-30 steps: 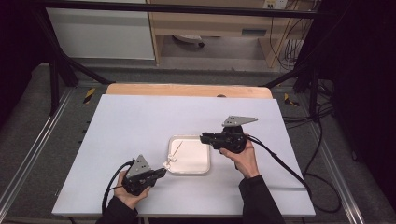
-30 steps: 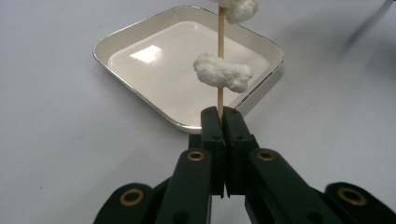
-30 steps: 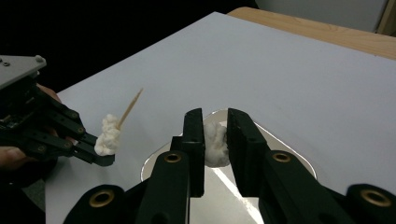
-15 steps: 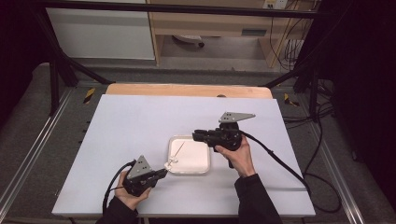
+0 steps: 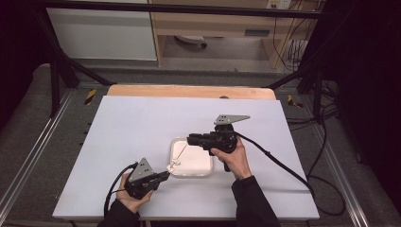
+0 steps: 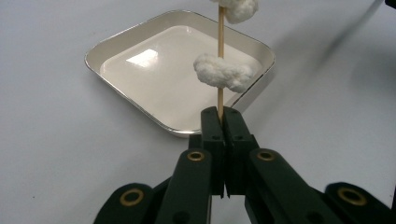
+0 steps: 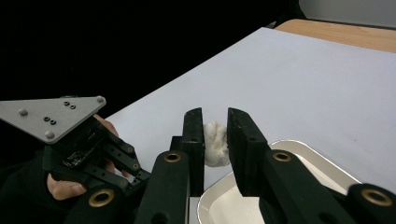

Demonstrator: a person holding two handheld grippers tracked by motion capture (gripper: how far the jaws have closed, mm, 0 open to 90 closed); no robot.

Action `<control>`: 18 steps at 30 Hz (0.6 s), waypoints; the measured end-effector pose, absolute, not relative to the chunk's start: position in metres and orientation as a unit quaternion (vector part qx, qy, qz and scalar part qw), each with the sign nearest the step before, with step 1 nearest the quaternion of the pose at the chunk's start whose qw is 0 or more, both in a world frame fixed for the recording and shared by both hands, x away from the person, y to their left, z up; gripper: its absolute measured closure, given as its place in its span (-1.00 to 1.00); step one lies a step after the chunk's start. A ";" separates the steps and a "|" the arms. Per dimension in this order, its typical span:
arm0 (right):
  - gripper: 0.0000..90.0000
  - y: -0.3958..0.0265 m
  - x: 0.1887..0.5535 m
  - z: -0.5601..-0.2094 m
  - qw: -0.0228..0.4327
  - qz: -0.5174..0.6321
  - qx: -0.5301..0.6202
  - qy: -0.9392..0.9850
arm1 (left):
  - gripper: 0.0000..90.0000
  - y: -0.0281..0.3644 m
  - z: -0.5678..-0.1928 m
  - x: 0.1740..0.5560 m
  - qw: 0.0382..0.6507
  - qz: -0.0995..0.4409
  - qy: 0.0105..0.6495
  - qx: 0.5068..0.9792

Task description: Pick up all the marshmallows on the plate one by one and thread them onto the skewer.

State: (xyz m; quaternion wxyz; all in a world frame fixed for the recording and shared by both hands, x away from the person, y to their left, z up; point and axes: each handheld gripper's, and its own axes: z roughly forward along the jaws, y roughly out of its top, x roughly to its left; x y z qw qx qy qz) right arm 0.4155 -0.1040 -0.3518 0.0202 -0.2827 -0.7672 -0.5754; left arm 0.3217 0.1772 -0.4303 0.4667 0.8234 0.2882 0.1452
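Note:
My left gripper (image 5: 165, 174) is near the table's front edge, left of a white square tray (image 5: 198, 163). In the left gripper view it (image 6: 223, 112) is shut on the lower end of a thin wooden skewer (image 6: 220, 42), which rises over the tray (image 6: 154, 79). A white fluffy lump (image 6: 224, 72) is threaded on the skewer, and a second lump (image 6: 238, 7) sits higher up. My right gripper (image 5: 190, 139) reaches in from the right above the tray. In the right gripper view its jaws (image 7: 215, 114) are shut on a white lump (image 7: 215, 144).
The white table top (image 5: 142, 123) has a wooden strip along its far edge. Black cables trail from both grippers toward the right and front. Metal rails run along both sides of the table. My left hand's gripper (image 7: 70, 140) appears at the left of the right gripper view.
My right gripper has shifted a little to the left, over the tray toward the skewer's upper end. The left gripper and skewer have stayed where they were.

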 end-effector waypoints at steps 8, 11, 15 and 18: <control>0.72 -0.102 0.417 -0.354 0.031 -0.578 -0.286 -0.764 | 0.98 0.176 -0.430 0.321 0.465 0.147 0.288 0.824; 0.72 -0.101 0.418 -0.357 0.035 -0.576 -0.287 -0.765 | 0.98 0.177 -0.431 0.321 0.464 0.148 0.288 0.825; 0.73 -0.099 0.419 -0.360 0.044 -0.579 -0.288 -0.761 | 0.98 0.177 -0.431 0.321 0.466 0.149 0.288 0.823; 0.73 -0.097 0.418 -0.361 0.052 -0.582 -0.290 -0.758 | 0.98 0.177 -0.431 0.321 0.463 0.149 0.289 0.824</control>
